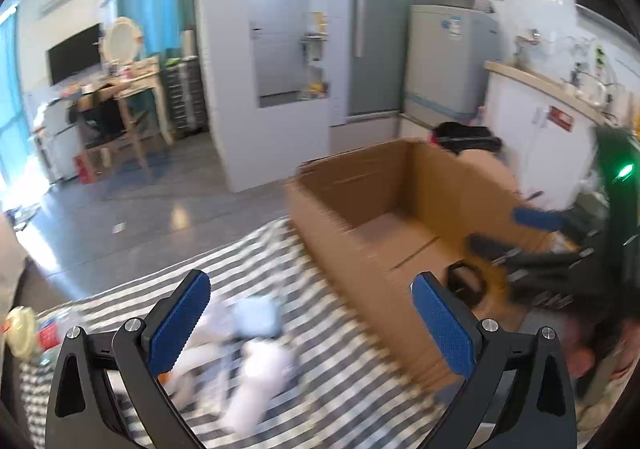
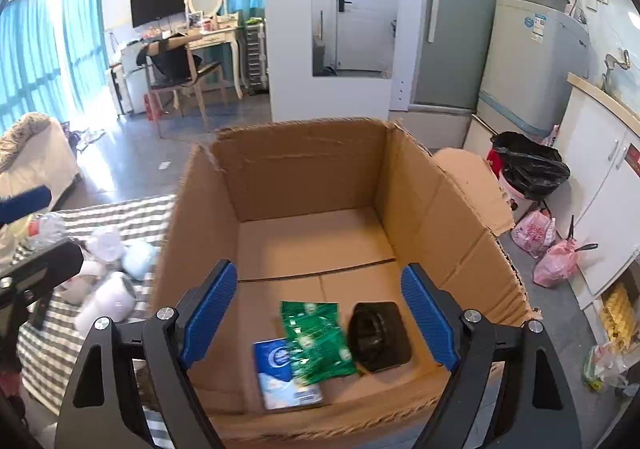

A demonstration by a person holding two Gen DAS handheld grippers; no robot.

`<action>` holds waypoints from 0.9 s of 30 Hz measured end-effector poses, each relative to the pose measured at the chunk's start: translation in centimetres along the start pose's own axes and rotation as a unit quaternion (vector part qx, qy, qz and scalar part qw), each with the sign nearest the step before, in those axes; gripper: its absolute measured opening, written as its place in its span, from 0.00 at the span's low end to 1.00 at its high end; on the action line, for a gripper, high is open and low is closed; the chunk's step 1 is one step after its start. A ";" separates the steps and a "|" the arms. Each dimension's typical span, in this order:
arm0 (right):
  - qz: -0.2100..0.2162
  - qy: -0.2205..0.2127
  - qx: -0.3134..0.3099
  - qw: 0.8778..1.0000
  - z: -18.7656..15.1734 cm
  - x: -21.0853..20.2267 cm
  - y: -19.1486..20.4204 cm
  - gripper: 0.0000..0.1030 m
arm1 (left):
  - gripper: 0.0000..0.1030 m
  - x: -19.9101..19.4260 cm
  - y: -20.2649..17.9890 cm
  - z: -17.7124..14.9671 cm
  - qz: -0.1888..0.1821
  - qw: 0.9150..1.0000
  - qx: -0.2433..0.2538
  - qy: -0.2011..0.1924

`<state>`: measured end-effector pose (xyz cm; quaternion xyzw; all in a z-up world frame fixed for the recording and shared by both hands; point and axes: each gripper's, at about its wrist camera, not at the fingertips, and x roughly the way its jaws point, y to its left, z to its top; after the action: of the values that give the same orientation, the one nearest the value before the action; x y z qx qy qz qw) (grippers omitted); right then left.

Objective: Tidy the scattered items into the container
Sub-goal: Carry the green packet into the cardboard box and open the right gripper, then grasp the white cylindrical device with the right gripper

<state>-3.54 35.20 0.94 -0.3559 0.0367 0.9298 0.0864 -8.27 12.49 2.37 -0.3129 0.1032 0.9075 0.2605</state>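
Right, the right gripper (image 2: 320, 313) has its blue fingers (image 2: 210, 313) spread wide with nothing pinched, hanging over the open cardboard box (image 2: 304, 169); on the box floor below lie a green packet (image 2: 316, 337), overlapping a blue-and-white packet (image 2: 284, 373), and a black object (image 2: 378, 337) just beside them. The left gripper (image 1: 312, 325) is spread wide too, empty, above the striped cloth (image 1: 352, 389), where blurred white and pale blue items (image 1: 256, 345) lie scattered just left of the box
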 end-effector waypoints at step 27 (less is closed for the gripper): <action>0.041 0.215 -0.024 0.975 -3.5 11.6 22.2 0.67 | 1.00 -3.6 19.9 -15.6 0.151 0.967 -0.194 0.064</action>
<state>-13.88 14.55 -9.32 -0.5480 0.0464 0.8347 0.0299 -8.51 -11.29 -7.14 -0.3960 -0.0119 0.9169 0.0480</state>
